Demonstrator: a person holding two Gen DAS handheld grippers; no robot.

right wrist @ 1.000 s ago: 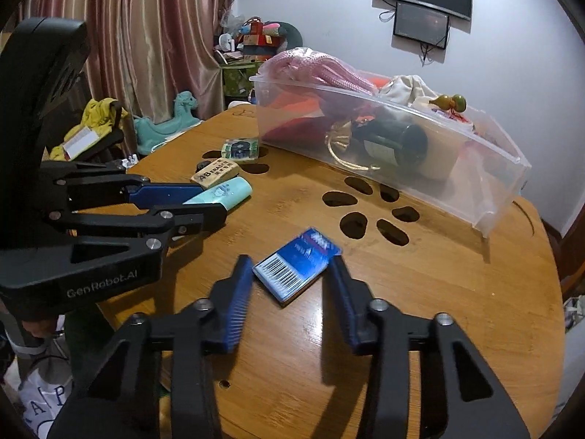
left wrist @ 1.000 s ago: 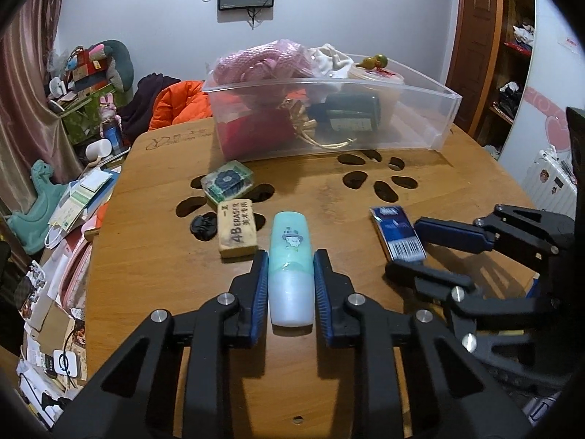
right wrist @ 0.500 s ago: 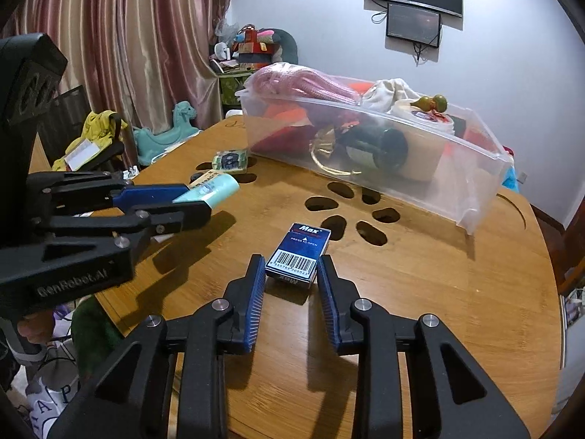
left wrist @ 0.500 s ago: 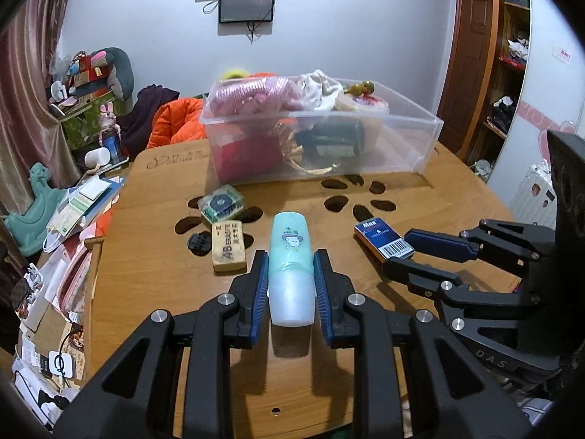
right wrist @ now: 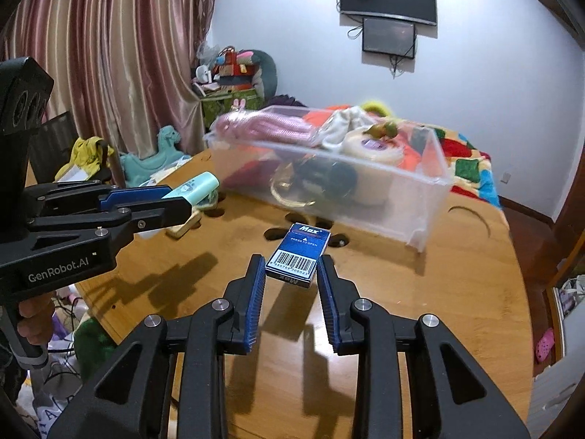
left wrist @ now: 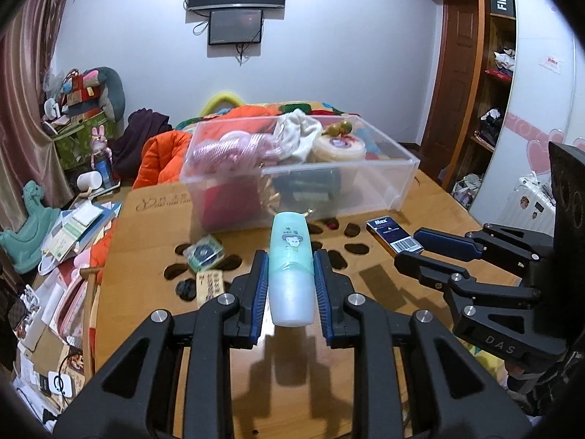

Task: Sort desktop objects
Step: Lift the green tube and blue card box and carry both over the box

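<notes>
My left gripper (left wrist: 290, 267) is shut on a mint-green tube (left wrist: 290, 256) with a pale cap, held above the wooden table (left wrist: 146, 248); in the right wrist view the same tube (right wrist: 193, 187) shows at the left. A small blue box (right wrist: 298, 252) marked Max, with a barcode, is clamped in my right gripper (right wrist: 292, 267) and hangs over its shadow; the left wrist view has that box (left wrist: 393, 234) at the right. Behind both stands a clear plastic bin (left wrist: 299, 172) full of items.
On the table left of the tube lie a green-wrapped square item (left wrist: 203, 252), a tan eraser block (left wrist: 210, 285) and a small black object (left wrist: 186, 289). Oval holes pierce the tabletop (right wrist: 438, 292). Papers and clutter (left wrist: 73, 226) crowd the left edge.
Both grippers rose off the table with their objects. The right gripper closed on the blue box and lifted it; the bin now looks lower and farther in both views.
</notes>
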